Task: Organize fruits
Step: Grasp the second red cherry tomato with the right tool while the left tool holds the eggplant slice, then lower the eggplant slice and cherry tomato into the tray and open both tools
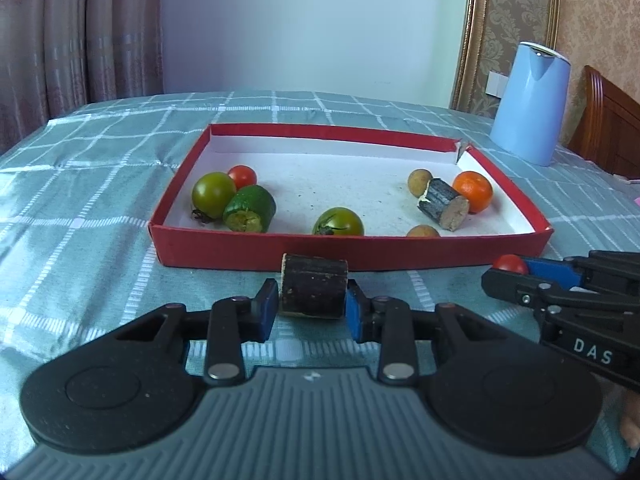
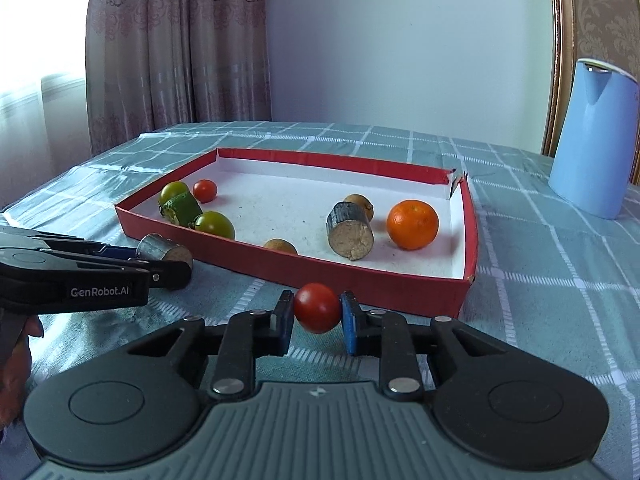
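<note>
My left gripper (image 1: 312,308) is shut on a dark sugarcane chunk (image 1: 313,290), just in front of the red tray's near wall (image 1: 360,250). My right gripper (image 2: 318,312) is shut on a red cherry tomato (image 2: 317,307), also close to the tray's front rim (image 2: 360,276). Each gripper shows in the other's view: the right one (image 1: 516,276) at the right, the left one (image 2: 160,260) at the left. Inside the tray lie two green tomatoes (image 1: 214,194), a cherry tomato (image 1: 242,176), a cucumber piece (image 1: 250,209), an orange (image 1: 473,191), another sugarcane chunk (image 1: 443,204) and small brown fruits (image 1: 419,181).
A blue kettle (image 1: 530,104) stands on the teal checked tablecloth (image 1: 100,184) behind the tray's right corner. A wooden chair back (image 1: 608,128) is at the far right, and curtains (image 1: 80,32) hang at the back left. A hand (image 2: 16,344) holds the left gripper.
</note>
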`<state>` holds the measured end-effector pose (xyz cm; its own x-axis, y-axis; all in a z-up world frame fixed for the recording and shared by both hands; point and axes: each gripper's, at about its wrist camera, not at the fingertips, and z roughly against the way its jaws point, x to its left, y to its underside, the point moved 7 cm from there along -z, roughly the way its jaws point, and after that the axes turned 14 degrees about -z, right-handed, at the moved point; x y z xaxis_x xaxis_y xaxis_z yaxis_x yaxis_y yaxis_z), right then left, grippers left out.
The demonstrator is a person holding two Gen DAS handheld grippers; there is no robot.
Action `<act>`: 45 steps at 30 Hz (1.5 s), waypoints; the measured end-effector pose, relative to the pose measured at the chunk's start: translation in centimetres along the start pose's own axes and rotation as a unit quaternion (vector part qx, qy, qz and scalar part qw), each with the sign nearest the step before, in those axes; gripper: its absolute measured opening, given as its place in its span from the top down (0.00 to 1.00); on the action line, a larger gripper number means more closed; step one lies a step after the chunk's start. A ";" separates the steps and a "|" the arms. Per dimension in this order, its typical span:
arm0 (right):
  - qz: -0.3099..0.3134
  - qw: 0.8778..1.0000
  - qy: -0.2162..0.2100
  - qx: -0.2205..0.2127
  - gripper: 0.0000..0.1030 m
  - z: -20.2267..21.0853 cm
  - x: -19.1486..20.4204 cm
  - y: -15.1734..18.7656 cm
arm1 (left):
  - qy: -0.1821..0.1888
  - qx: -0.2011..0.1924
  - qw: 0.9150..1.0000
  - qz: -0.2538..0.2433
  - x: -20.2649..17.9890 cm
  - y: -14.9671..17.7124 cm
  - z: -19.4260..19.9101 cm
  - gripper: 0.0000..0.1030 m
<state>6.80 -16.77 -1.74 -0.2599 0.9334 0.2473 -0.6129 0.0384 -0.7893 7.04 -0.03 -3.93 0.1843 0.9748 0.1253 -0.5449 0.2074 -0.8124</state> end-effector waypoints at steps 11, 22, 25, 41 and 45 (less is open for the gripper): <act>0.002 1.000 -0.010 -0.009 0.76 0.5 0.0 0.0 | -0.023 -0.011 1.000 -0.009 0.0 -0.1 0.8 0.70; -0.009 0.999 -0.013 -0.038 0.76 1.4 -0.3 -0.8 | -0.032 -0.033 0.999 -0.019 -0.8 -1.0 2.2 0.70; -0.012 0.999 -0.012 -0.041 0.76 1.4 -0.3 -1.1 | -0.034 -0.041 0.998 -0.025 -1.1 -1.7 2.4 0.70; -0.002 0.998 0.022 -0.060 0.76 -2.4 0.1 -6.0 | -0.071 -0.042 0.996 -0.035 -0.1 -5.9 -1.0 0.70; 0.001 0.998 0.028 -0.057 0.76 -3.5 0.2 -6.5 | -0.077 -0.033 0.996 -0.026 0.6 -6.4 -2.5 0.70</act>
<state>13.38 -15.54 1.47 -0.2164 0.9522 0.2158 -0.5229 0.0736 -0.8492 12.66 -0.95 -0.02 0.0808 0.9649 0.2500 -0.4813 0.2574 -0.8379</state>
